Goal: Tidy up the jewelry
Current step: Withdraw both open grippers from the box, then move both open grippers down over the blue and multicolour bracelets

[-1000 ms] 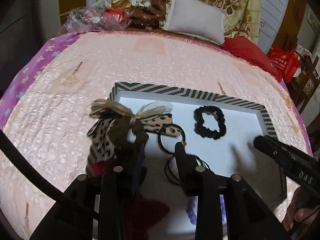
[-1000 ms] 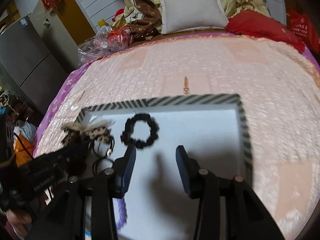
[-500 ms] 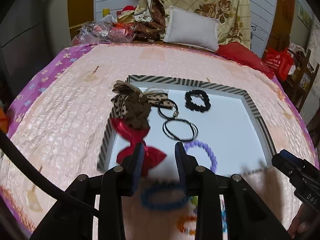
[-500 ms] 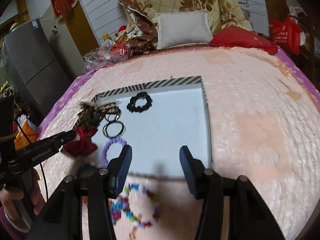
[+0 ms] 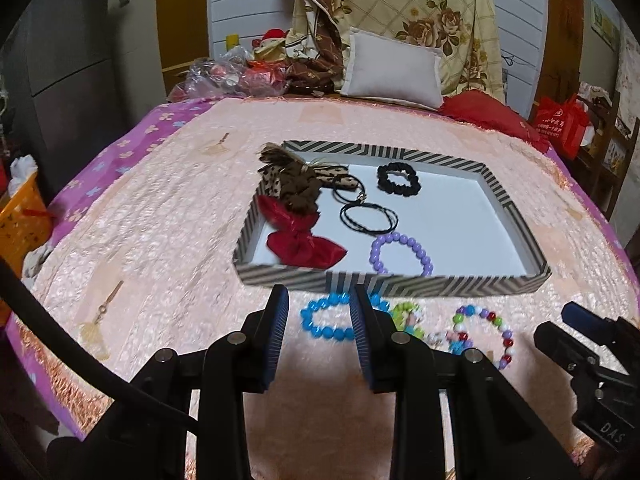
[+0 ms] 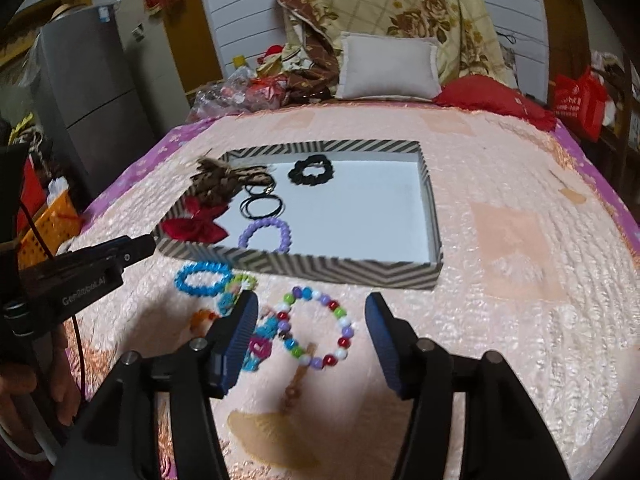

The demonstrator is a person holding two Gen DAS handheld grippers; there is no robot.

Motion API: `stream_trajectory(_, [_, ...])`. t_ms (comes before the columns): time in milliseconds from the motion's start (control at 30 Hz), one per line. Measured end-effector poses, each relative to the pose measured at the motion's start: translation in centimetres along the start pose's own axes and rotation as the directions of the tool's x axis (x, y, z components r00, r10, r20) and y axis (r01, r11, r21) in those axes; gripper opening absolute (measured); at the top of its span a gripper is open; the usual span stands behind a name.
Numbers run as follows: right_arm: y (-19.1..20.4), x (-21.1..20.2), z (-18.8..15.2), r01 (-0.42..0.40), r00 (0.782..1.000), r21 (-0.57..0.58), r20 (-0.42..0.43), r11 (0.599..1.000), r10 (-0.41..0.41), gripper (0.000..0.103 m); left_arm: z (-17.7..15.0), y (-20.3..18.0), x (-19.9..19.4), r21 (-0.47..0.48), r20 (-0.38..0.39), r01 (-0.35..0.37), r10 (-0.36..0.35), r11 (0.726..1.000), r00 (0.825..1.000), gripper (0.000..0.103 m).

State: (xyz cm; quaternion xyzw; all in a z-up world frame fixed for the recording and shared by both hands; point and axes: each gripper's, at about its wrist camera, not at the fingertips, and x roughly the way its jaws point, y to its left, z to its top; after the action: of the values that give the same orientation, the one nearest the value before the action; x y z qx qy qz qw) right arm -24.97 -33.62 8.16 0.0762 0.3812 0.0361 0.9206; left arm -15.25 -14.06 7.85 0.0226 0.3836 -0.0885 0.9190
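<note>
On pink quilted bed, nearest: left tool spread, empty, over blue bead bracelet; right tool spread wide, empty, above multicoloured bead bracelet. Small mixed bead pieces between them. All still outside tray. Beyond: striped shallow cardboard tray already holding purple bead bracelet, red bow, black hair ties, leopard bow, black scrunchie. Judgement: roughly halfway.

Both grippers — left gripper, right gripper — drawn back from over the tray; leopard bow released inside; right jaws wider.
</note>
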Motion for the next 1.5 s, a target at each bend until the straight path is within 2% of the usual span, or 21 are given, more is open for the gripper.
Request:
stream_trajectory(433, [-0.1, -0.6, -1.0, 0.001, 1.000, 0.008, -0.020, 1.000, -0.001, 0.059, -1.8, 0.3, -0.6, -0.020, -0.004, -0.016, 0.016, 1.000, 1.000, 0.021])
stream_trajectory(1500, [-0.8, 0.5, -1.9, -0.004, 0.998, 0.012, -0.064, 1.000, 0.005, 0.059, -2.7, -0.1, 0.0, -0.020, -0.020, -0.027, 0.027, 0.999, 0.999, 0.021])
